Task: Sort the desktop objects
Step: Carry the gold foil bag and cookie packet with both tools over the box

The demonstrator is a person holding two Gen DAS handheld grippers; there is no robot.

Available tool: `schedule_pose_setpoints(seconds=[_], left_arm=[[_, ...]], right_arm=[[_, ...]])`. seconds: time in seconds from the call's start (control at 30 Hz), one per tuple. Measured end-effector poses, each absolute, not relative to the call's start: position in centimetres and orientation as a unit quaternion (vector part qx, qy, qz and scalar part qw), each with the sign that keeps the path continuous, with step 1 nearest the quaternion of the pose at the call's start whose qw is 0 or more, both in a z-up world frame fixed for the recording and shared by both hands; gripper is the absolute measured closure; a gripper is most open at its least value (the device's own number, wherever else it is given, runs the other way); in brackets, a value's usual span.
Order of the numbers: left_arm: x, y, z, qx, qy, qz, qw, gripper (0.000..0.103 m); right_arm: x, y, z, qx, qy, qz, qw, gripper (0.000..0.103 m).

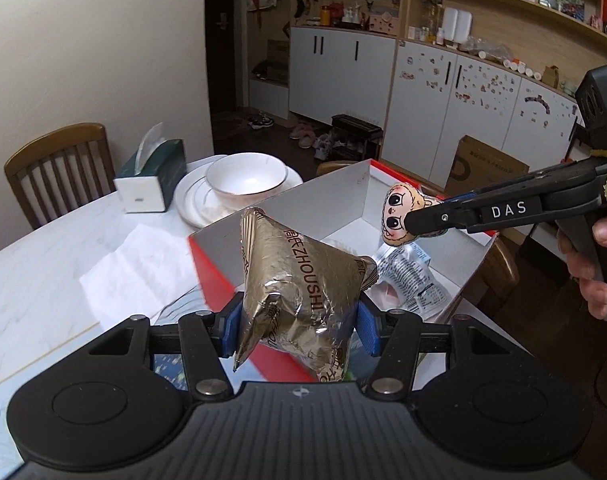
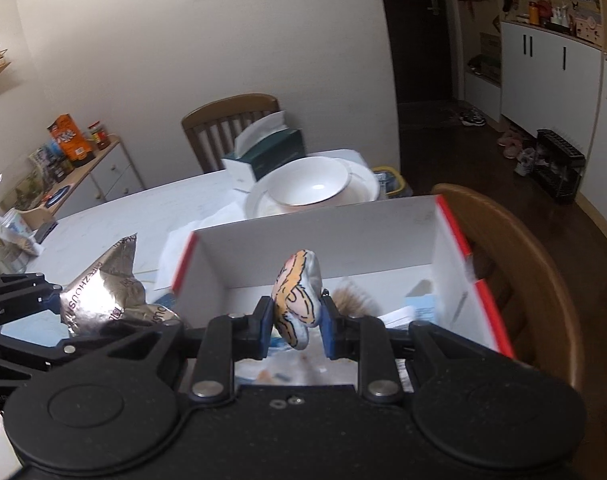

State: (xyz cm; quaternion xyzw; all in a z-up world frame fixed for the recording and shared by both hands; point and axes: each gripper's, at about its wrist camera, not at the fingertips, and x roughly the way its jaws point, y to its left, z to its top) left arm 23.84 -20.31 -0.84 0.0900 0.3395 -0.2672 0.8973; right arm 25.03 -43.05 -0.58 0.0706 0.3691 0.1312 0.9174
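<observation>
While a tissue box (image 1: 151,176) and bowl (image 1: 245,174) on plates sit behind the red-edged box (image 2: 303,236), L gripper (image 1: 299,326) clamps a foil snack bag (image 1: 299,280) beside it; R gripper (image 2: 295,326) pinches a cartoon-face charm (image 2: 297,300) above packets inside.

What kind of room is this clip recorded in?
Most likely a home dining area: a white marble-look table with a wooden slat-back chair, a white ceramic bowl on stacked plates, and white cupboards under cluttered wooden shelves.
</observation>
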Motion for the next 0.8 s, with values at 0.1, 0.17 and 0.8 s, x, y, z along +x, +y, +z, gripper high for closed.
schedule_pose_setpoints(seconds=[0.1, 0.17, 0.8], left_arm=[[24.7, -22.0, -1.0, 0.102, 0.34, -0.274, 0.894, 0.048], [25.4, -23.1, -1.1, 0.113, 0.34, -0.279, 0.891, 0.049], [33.8, -28.1, -5.5, 0.163, 0.419, -0.253, 0.857, 0.048]], right_arm=[[25.7, -44.2, -1.0, 0.069, 0.371, 0.122, 0.918, 0.08], [26.2, -44.9, -1.4, 0.073, 0.377, 0.12, 0.916, 0.08], [26.8, -44.6, -5.4, 0.053, 0.43, 0.146, 0.889, 0.08]])
